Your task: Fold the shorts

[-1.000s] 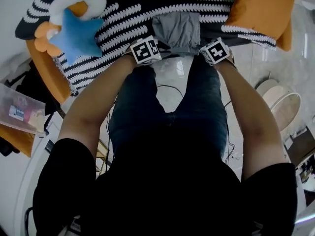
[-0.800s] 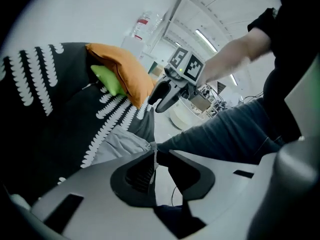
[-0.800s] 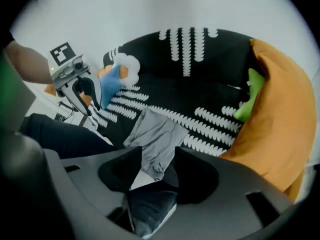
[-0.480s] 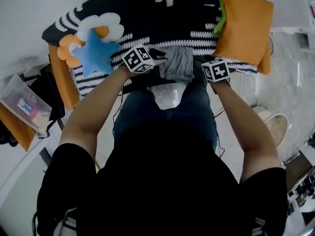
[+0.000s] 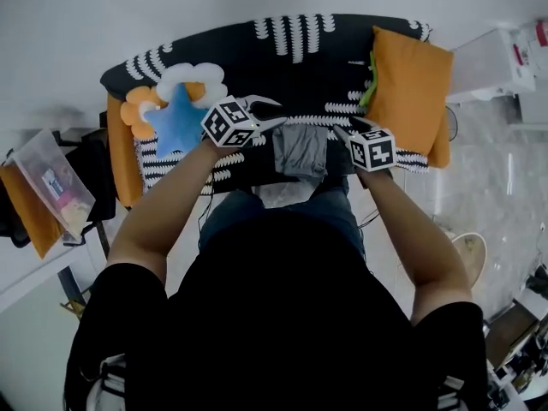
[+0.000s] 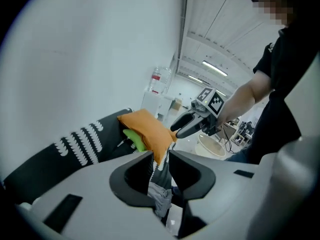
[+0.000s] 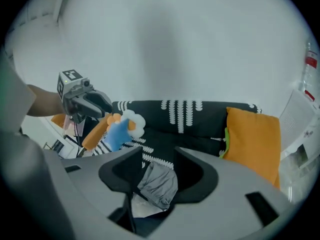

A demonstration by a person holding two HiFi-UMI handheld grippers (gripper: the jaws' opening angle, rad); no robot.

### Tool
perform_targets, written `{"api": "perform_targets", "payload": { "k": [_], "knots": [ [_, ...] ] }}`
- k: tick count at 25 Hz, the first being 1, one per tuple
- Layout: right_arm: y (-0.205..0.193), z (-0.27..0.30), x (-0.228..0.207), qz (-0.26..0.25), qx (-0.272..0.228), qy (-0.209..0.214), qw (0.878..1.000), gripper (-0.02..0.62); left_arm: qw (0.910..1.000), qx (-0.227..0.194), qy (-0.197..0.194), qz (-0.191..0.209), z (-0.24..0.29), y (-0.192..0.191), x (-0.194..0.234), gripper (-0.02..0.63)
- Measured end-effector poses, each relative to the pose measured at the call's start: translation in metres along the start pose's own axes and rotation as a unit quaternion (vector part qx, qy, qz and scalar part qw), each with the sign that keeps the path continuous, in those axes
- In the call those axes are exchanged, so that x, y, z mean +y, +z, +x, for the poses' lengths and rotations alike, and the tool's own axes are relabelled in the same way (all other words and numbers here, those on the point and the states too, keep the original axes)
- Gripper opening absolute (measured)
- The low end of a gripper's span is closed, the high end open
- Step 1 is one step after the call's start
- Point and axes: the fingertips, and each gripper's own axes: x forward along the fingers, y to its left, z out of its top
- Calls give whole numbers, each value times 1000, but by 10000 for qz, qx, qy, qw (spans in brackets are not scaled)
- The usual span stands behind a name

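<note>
The grey shorts (image 5: 300, 150) lie as a small folded bundle at the front edge of the black-and-white patterned sofa (image 5: 291, 58). My left gripper (image 5: 269, 115) hovers above and to the left of them; its jaws have just been opening and stand open with nothing between them. The right gripper (image 5: 344, 132) hangs just right of the shorts; its jaws have just closed a little but stand wide, also empty. Through the left gripper (image 6: 160, 165) the shorts (image 6: 161, 200) show far below, and below the right gripper (image 7: 157, 170) the shorts (image 7: 159, 184) show too.
An orange cushion (image 5: 409, 88) with a green item (image 5: 370, 92) beside it lies on the sofa's right end. A blue star plush (image 5: 175, 114) on a flower pillow sits at the left. A clear bag (image 5: 56, 187) lies at the far left, a white cabinet (image 5: 492, 58) at the right.
Both grippers have lifted up and away from the shorts' near corners. The shorts stay on the sofa's front edge. The head view has risen and takes in the whole sofa.
</note>
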Motion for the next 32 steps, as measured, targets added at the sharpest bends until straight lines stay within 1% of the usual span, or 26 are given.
{"api": "perform_targets", "payload": {
  "k": [2,6,10,14,18,22,24,28,32],
  "knots": [
    [14,-14,0,-25,-140,-3,9999,202,9998,-158,117,12,-11,18,-4,112],
    [35,-41,-7,-45,-365,-91,9993,202,9990,-337,275,64,-21,44,-9,114],
    [51,-58,-12,-28,-544,-156,9984,193,9979,-523,377,96,-29,63,-15,114],
    [63,-74,-14,4,-733,-222,9971,187,9960,-681,528,217,-35,78,-22,117],
    [76,-88,-16,8,-918,-311,9953,181,9922,-939,788,236,-47,93,-18,118],
    [86,-99,-19,55,-1090,-405,9932,171,9860,-1207,1116,279,-63,106,-10,118],
    [89,-105,-20,59,-1165,-447,9922,167,9839,-1301,1189,302,-70,113,-12,118],
    [104,-119,-19,-78,-1389,-556,9887,152,9808,-1415,1259,474,-80,128,-16,118],
    [121,-131,-15,-151,-1586,-604,9854,144,9773,-1514,1396,505,-92,135,-16,118]
  ]
}}
